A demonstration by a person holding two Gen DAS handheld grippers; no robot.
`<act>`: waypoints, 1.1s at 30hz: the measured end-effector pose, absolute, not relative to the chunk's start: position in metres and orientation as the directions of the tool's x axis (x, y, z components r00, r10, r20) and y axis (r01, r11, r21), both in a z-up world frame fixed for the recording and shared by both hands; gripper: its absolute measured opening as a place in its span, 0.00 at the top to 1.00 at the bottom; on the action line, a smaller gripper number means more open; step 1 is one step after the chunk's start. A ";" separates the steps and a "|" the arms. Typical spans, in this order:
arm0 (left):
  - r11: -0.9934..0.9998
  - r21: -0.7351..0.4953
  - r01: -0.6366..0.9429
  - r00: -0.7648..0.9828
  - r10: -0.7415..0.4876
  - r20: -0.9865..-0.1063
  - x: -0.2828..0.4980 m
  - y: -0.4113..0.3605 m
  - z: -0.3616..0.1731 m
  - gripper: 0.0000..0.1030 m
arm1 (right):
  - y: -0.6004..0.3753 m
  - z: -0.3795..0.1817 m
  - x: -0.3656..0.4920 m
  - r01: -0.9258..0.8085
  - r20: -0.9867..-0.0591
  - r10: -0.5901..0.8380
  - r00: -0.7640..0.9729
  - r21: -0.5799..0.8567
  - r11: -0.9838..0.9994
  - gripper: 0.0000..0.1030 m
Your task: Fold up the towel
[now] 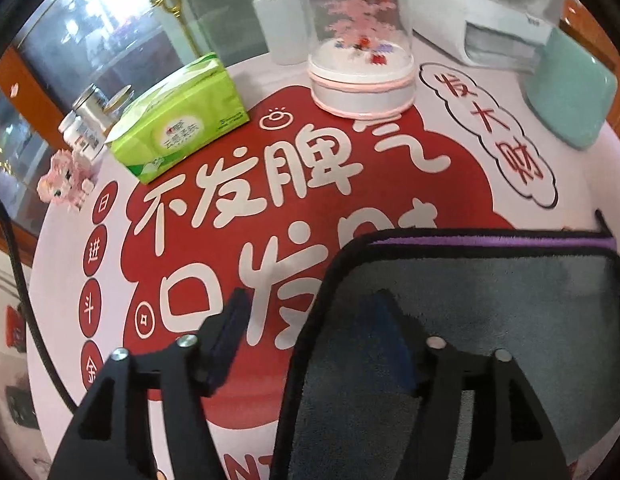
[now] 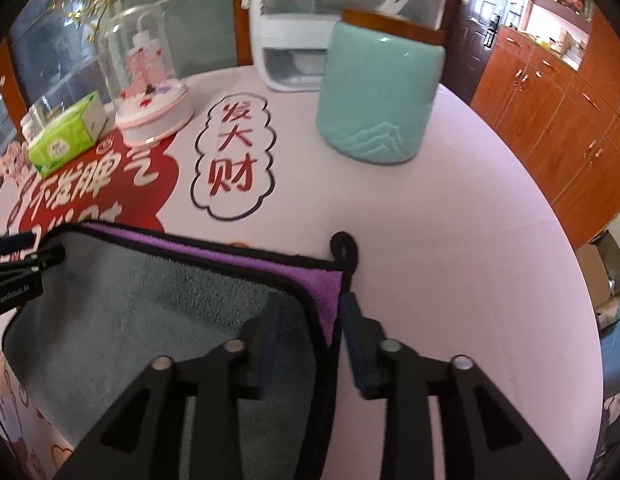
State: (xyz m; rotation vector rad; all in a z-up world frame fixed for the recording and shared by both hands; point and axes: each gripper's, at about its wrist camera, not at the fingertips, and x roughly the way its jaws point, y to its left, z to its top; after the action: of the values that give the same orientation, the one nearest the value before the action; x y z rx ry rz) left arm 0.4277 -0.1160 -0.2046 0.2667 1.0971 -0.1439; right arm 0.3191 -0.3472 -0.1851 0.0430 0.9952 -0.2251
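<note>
A grey towel point(image 1: 510, 312) with black trim and a purple underside lies folded on the table, grey layer on top, a purple strip showing along its far edge. It also shows in the right wrist view point(image 2: 150, 312), with a black hanging loop point(image 2: 344, 248) at its far right corner. My left gripper point(image 1: 310, 312) is open, straddling the towel's left edge, the right finger over the grey cloth. My right gripper point(image 2: 310, 312) is open, straddling the towel's right edge. The left gripper shows at the left edge of the right wrist view point(image 2: 18, 272).
The round table has a red and white printed cloth point(image 1: 270, 184). At the back stand a green tissue pack point(image 1: 178, 120), a glass dome ornament point(image 1: 360, 60), a plastic bottle point(image 1: 284, 20), a teal jar point(image 2: 378, 100), a white appliance point(image 2: 310, 20) and small jars point(image 1: 84, 120). Wooden cabinets point(image 2: 550, 100) are on the right.
</note>
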 end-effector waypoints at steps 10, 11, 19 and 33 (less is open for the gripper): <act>0.955 0.194 0.226 0.498 0.058 -0.865 0.396 -0.111 -0.170 0.21 | -0.328 -0.153 0.292 0.167 -0.808 -0.156 0.568 -0.073 0.983 0.62; 0.955 0.188 0.228 0.497 0.052 -0.866 0.390 -0.109 -0.164 0.21 | -0.324 -0.149 0.286 0.162 -0.807 -0.151 0.571 -0.070 0.984 0.62; 0.968 0.115 0.221 0.518 -0.017 -0.855 0.324 -0.083 -0.115 0.15 | -0.289 -0.121 0.241 0.135 -0.796 -0.115 0.594 -0.043 0.990 0.60; 0.981 0.025 0.190 0.562 -0.088 -0.823 0.199 -0.029 -0.051 0.04 | -0.226 -0.058 0.133 0.118 -0.746 -0.105 0.658 -0.036 0.992 0.46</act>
State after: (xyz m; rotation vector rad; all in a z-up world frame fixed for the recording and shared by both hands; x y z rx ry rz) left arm 0.1991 -0.0293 -0.0506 0.1154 0.9609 -0.1645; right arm 0.1333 -0.2257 -0.0583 0.0162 0.8433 -0.1258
